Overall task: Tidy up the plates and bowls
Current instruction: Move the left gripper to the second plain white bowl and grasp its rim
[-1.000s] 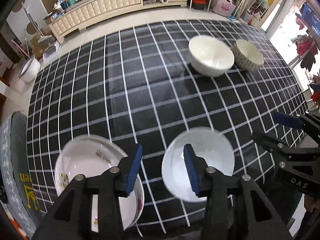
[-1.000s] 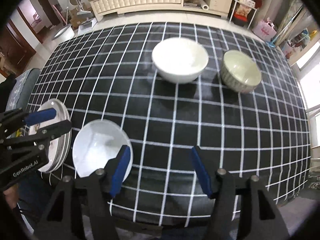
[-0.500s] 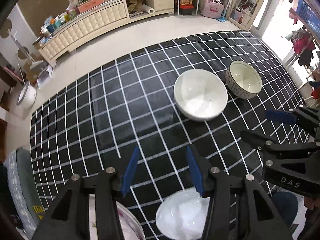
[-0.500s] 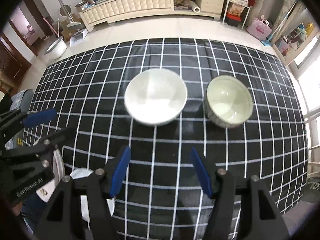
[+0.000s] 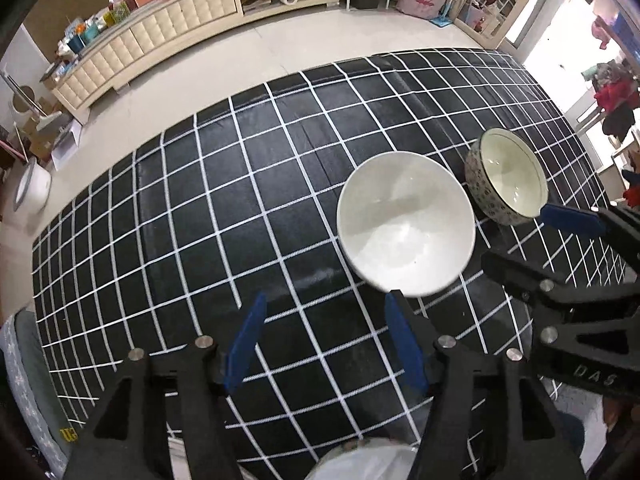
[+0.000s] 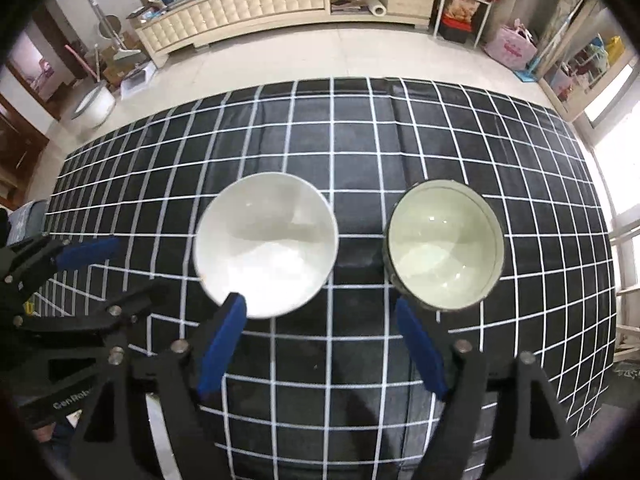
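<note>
A plain white bowl stands on the black checked tablecloth, and a patterned bowl with a pale inside stands just right of it. Both show in the right wrist view, the white bowl and the patterned bowl. My left gripper is open and empty, its right fingertip just short of the white bowl's near rim. My right gripper is open and empty, hovering before the gap between the two bowls. A white plate's rim peeks in at the bottom edge.
The tablecloth covers the whole table; its far edge meets a tiled floor. A long cream cabinet stands beyond. The other gripper shows at the right of the left wrist view and at the left of the right wrist view.
Both grippers have moved forward over the table toward the two bowls. The floral plate and white plate near the front edge have slid out of view beneath them.
</note>
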The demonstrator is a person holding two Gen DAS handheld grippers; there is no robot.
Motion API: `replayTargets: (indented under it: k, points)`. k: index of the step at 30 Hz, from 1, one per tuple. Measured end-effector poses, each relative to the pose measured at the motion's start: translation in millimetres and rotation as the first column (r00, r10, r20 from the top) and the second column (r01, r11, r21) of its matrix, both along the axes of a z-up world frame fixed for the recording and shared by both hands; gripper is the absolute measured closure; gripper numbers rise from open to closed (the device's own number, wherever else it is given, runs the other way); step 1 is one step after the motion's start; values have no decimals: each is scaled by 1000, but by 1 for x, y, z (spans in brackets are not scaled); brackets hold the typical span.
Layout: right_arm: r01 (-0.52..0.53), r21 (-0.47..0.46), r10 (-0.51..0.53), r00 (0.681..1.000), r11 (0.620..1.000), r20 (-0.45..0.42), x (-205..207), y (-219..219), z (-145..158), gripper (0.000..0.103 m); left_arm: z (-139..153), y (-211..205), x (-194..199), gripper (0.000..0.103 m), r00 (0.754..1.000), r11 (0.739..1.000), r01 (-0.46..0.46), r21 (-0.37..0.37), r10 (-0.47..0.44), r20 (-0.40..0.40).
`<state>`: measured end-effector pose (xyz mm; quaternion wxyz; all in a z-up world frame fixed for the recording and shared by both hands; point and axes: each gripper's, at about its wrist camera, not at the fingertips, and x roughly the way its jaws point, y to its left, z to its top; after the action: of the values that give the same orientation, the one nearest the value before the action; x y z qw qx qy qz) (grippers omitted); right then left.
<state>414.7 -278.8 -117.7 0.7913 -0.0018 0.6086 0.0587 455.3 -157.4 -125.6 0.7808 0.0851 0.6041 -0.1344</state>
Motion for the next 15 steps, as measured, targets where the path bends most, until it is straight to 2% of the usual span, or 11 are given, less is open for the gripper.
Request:
replayTargets:
  k: [7,15]
  points:
    - [34,16,-34,999,999,-16,17,-5,-17,21,-25,-5,27,43,998,1000,-31,4,31,-59]
    - [18,-13,-18,1000,1000,-12,30,1,-32,21,-42,-10,42,43,999,999,2,43,0,-54]
